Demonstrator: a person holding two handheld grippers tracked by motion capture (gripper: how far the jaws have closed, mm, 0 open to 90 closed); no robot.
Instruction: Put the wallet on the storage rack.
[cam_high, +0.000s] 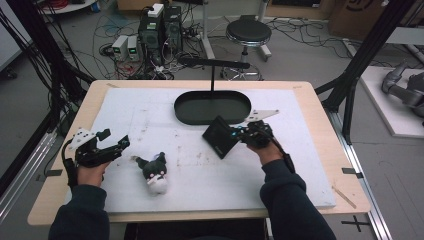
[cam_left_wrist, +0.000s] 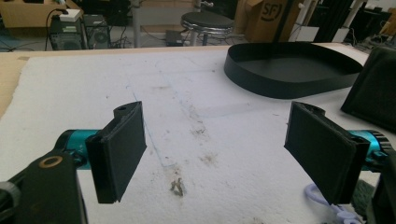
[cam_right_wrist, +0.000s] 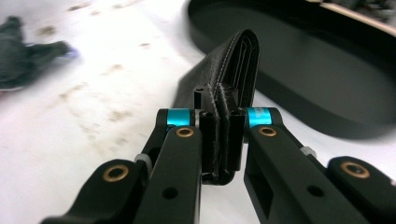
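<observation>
My right gripper (cam_high: 241, 134) is shut on a black folded leather wallet (cam_high: 219, 136), gripping it by one edge so it tilts just above the white mat, in front of the black oval tray (cam_high: 190, 107). In the right gripper view the wallet (cam_right_wrist: 238, 60) sticks out beyond the gripper (cam_right_wrist: 219, 116), toward the tray (cam_right_wrist: 317, 79). At the mat's left side my left gripper (cam_high: 115, 139) stands open with nothing between its jaws (cam_left_wrist: 222, 149). A black and white plush toy (cam_high: 156, 172) lies to its right. The left gripper view catches the toy's edge (cam_left_wrist: 327, 200) and the wallet (cam_left_wrist: 373, 88).
The white foam mat (cam_high: 150, 115) covers most of the wooden table. A thin post with a black crossbar (cam_high: 213, 63) rises behind the tray. Beyond the table are a stool (cam_high: 248, 32), computers and cables on the floor.
</observation>
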